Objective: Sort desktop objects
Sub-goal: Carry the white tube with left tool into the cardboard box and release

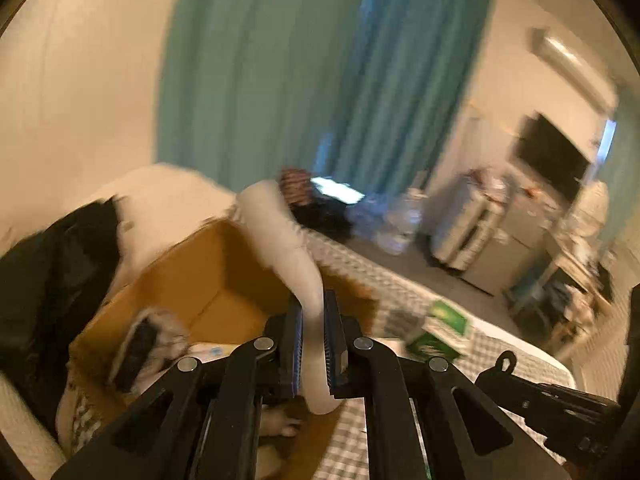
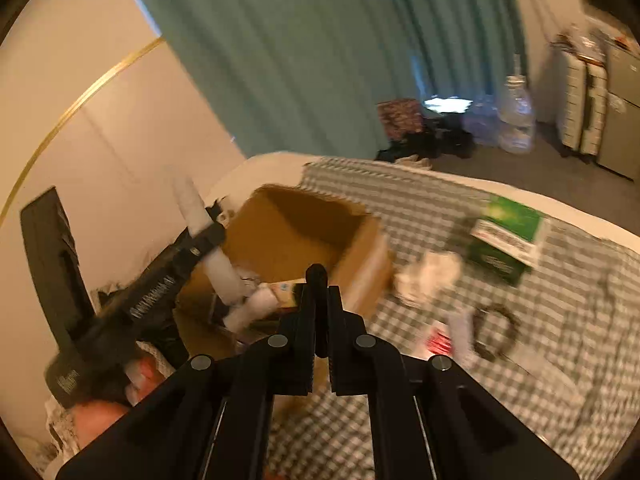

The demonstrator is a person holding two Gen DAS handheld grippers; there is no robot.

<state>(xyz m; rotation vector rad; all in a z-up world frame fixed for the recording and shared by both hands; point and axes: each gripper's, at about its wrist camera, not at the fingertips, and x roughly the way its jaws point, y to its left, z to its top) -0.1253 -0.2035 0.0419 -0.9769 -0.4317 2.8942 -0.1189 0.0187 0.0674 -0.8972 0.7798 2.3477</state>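
Teal curtains hang behind a bed spread with a checked cloth (image 2: 420,208), where the sorting goes on. From where I stand, the left hand-held gripper (image 1: 314,344) is clamped on a long white tube (image 1: 296,256), holding it slanted over the open cardboard box (image 2: 304,232); in the right wrist view the tube's lower end reaches down among the things already lying in the box. The right hand-held gripper (image 2: 322,320) has its jaws closed together with nothing between them, and points towards the box's near wall. Beyond the box, a crumpled white wad (image 2: 428,276), a green carton (image 2: 508,236) and a dark loop of cord (image 2: 496,332) lie loose on the cloth. I judge the tube is being stowed; next, the left jaws must part over the box, and the right must open for another item.
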